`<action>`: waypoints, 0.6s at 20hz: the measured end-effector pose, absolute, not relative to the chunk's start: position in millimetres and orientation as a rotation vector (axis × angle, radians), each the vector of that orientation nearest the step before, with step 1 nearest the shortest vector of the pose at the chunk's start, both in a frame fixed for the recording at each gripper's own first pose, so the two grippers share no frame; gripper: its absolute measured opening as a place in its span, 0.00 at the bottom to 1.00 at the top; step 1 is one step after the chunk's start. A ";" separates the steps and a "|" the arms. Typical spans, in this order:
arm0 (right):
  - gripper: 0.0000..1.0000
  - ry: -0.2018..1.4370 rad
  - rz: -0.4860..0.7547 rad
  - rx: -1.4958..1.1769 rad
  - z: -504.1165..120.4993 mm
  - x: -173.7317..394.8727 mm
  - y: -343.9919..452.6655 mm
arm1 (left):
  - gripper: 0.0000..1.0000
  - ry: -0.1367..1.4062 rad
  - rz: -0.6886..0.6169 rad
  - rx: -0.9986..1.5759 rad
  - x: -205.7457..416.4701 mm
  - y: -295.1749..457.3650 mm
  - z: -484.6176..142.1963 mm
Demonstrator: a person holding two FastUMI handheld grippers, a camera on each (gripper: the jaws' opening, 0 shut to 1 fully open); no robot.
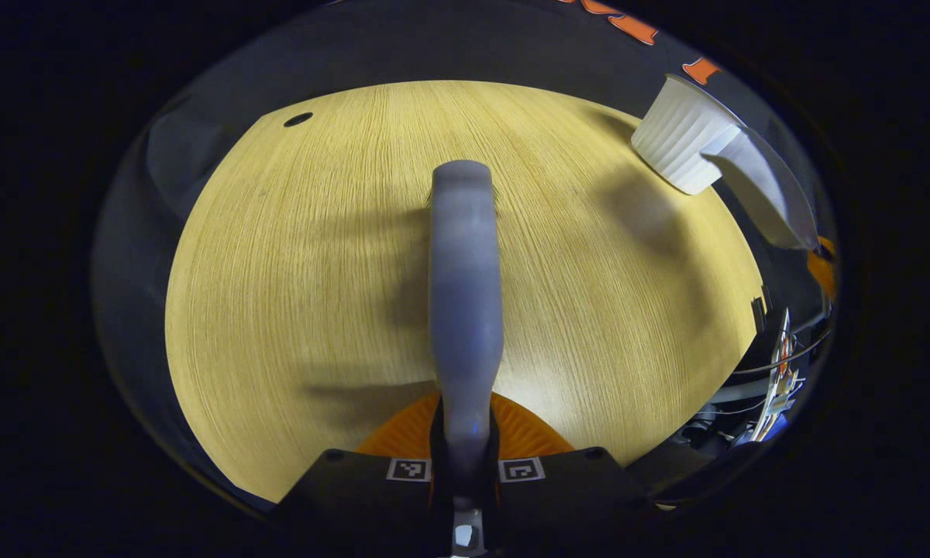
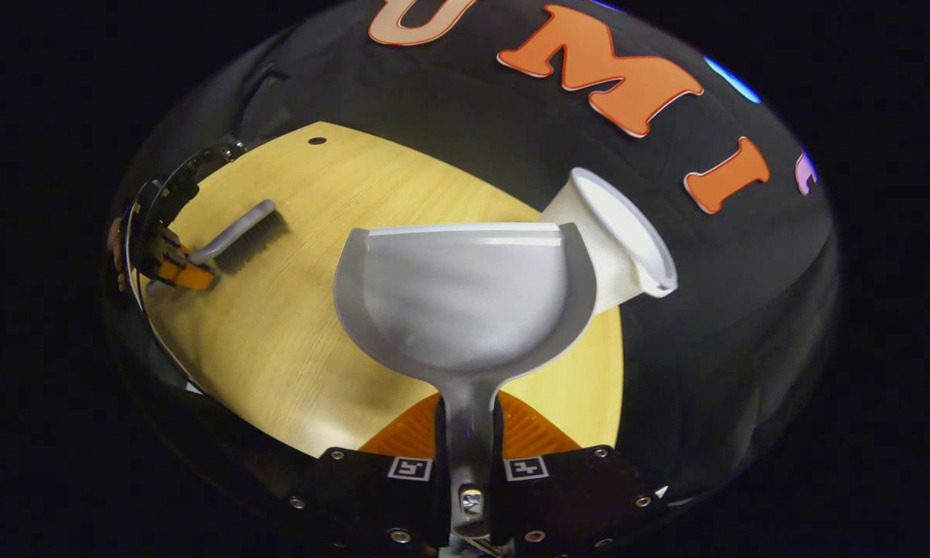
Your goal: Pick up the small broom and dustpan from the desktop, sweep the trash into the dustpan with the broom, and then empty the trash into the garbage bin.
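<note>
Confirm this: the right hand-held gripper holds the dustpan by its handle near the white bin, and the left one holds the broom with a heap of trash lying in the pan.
One thing is wrong: the dustpan is empty, as the right gripper view shows. The rest holds: the right hand-held gripper clamps its handle beside the white bin, and the left hand-held gripper holds the broom.

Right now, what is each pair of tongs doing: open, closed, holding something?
Left tongs: closed on the broom handle.
Right tongs: closed on the dustpan handle, pan held near the garbage bin.
</note>
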State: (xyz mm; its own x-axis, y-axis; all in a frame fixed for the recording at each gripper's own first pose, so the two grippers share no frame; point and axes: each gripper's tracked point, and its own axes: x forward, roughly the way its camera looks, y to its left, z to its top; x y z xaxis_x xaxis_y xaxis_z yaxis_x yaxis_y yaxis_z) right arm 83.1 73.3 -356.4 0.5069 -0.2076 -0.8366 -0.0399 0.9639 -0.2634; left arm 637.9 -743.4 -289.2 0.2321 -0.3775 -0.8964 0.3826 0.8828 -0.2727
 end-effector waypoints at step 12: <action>0.20 1.203 -0.019 0.024 -431.2 80.5 110.5 | 0.17 1.267 -0.348 -0.090 600.6 -748.6 -281.5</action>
